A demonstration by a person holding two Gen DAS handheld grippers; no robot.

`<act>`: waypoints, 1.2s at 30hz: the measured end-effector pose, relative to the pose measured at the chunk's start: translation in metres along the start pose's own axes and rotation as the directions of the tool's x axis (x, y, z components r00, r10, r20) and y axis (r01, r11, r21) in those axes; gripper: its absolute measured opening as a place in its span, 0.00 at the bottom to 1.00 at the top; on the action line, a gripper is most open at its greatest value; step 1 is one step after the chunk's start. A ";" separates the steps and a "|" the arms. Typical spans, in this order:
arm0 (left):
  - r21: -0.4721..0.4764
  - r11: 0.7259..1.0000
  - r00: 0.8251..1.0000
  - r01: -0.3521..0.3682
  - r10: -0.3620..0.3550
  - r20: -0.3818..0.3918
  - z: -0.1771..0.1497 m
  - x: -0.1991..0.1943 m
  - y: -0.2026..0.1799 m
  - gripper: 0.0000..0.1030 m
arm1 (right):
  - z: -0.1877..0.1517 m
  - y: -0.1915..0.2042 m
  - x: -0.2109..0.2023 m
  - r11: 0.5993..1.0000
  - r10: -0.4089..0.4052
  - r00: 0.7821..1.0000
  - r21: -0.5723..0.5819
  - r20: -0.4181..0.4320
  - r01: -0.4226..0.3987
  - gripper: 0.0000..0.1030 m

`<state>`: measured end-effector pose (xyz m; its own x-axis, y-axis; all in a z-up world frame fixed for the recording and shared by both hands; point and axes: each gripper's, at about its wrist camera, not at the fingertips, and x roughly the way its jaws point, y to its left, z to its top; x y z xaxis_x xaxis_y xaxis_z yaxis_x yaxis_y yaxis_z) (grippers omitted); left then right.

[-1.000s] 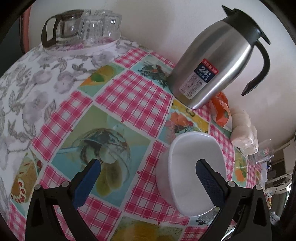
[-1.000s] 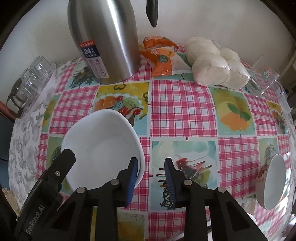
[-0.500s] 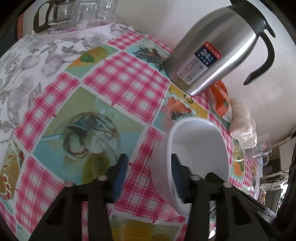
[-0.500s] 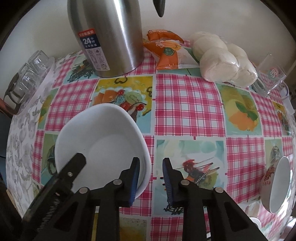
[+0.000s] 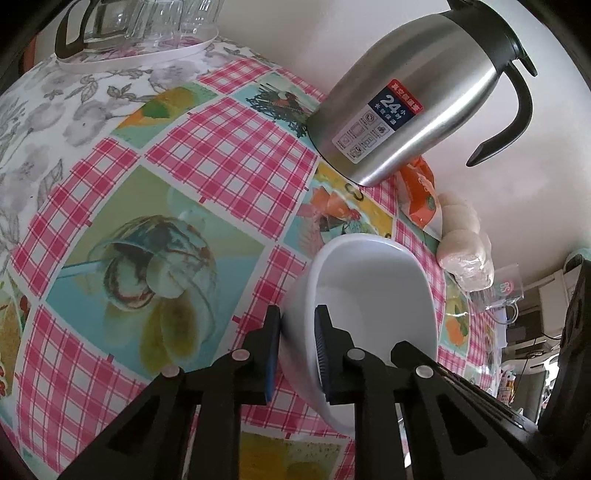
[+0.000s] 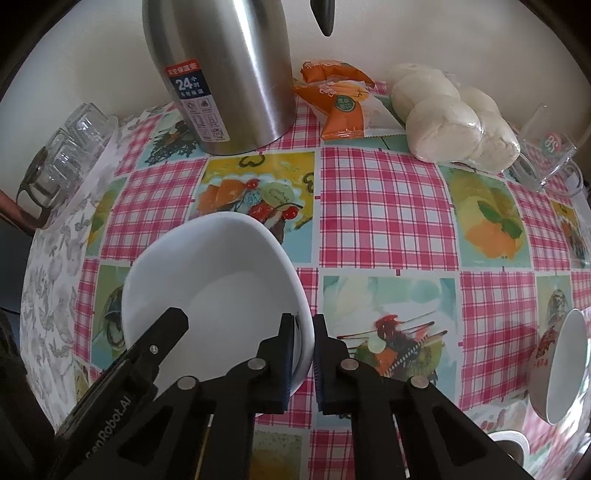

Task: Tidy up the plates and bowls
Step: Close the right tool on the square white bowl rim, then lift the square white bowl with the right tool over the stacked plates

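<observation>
A white bowl [image 5: 373, 295] sits on the patterned tablecloth; it also shows in the right wrist view [image 6: 221, 280]. My left gripper [image 5: 297, 350] is shut on the bowl's left rim, one finger outside and one inside. My right gripper [image 6: 303, 354] is shut on the bowl's right rim, one finger inside and one outside. The left gripper's black body [image 6: 147, 354] reaches over the bowl in the right wrist view. A second bowl with a red pattern [image 6: 561, 365] lies on its side at the right.
A steel thermos jug [image 5: 417, 92] [image 6: 225, 74] stands behind the bowl. Orange snack packets [image 6: 340, 99], wrapped white buns [image 6: 450, 118] and a glass mug [image 6: 546, 151] line the wall. A tray of glasses [image 5: 147, 33] is at far left.
My left gripper moved right and closed on the bowl's left rim. My right gripper narrowed onto the right rim. The bowl looks slightly raised and closer.
</observation>
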<state>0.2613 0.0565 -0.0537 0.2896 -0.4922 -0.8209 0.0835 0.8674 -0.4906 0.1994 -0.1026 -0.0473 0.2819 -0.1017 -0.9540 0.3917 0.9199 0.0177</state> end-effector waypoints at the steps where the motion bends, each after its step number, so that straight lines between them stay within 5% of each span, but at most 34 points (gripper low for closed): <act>1: 0.002 1.000 1.000 -0.003 0.003 -0.002 0.000 -0.001 0.000 0.18 | -0.001 -0.001 -0.001 1.000 0.006 1.000 0.003 0.001 -0.006 0.10; 16: 0.112 0.994 0.998 0.012 -0.019 0.061 -0.009 -0.052 -0.045 0.18 | -0.015 -0.025 -0.066 0.993 0.095 0.989 0.060 0.114 -0.102 0.10; 27: 0.229 0.973 0.988 0.031 -0.064 0.140 -0.036 -0.116 -0.094 0.18 | -0.047 -0.062 -0.140 0.979 0.159 0.957 0.082 0.244 -0.184 0.11; 36: 0.302 0.953 0.986 0.018 -0.067 0.153 -0.074 -0.136 -0.126 0.18 | -0.083 -0.103 -0.163 0.956 0.202 0.929 0.144 0.310 -0.256 0.11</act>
<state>0.1409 0.0090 0.0981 0.4257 -0.5319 -0.7320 0.3731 0.8402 -0.3936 0.0409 -0.1492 0.0813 0.6123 -0.0260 -0.7902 0.4287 0.8507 0.3042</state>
